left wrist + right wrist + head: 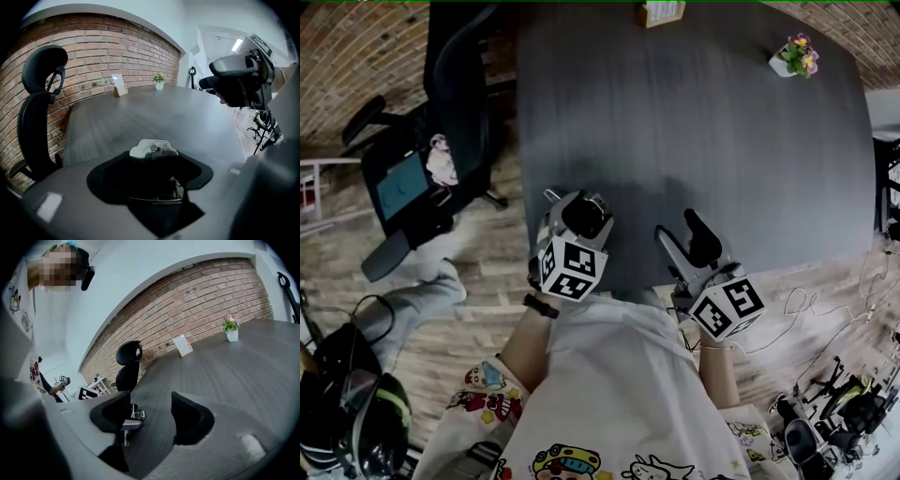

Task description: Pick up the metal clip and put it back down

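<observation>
Near edge of the bench (694, 141), close to my body: both tongs work here, and the rest of the dark top is bare out to the far side. Office chair (441, 122) stands off the left corner, clear of the work.

Left tongs (150, 176): spread nearly as wide as they go, with the metal clip (153, 147) filling the space between the pads. It has a black body with a silver lever on top and a wire showing underneath. No gap shows between pad and clip on either side, so I read this as a grip. Whether the clip is off the bench or resting on it, I cannot tell.

Right tongs (152, 416): wide apart, nothing between them but bench surface. They are just beside the left pair and idle.

Far end: potted plant (797, 56) and a card stand (661, 11), well apart from the work.

Risks from here, as I judge them:
- The grip sits near the limit of the spread on a smooth, sprung body. Uneven squeeze could twist the clip or let it pop out.
- The position is close to the bench edge. A slip would likely send the clip onto my lap or the floor.
- Letting go before it is seated would make it bounce or skid on the slick top.
- The silver lever is loose on its hinge and may swing and shift the balance.
- The right tongs are close enough to knock the clip if they drift in.
</observation>
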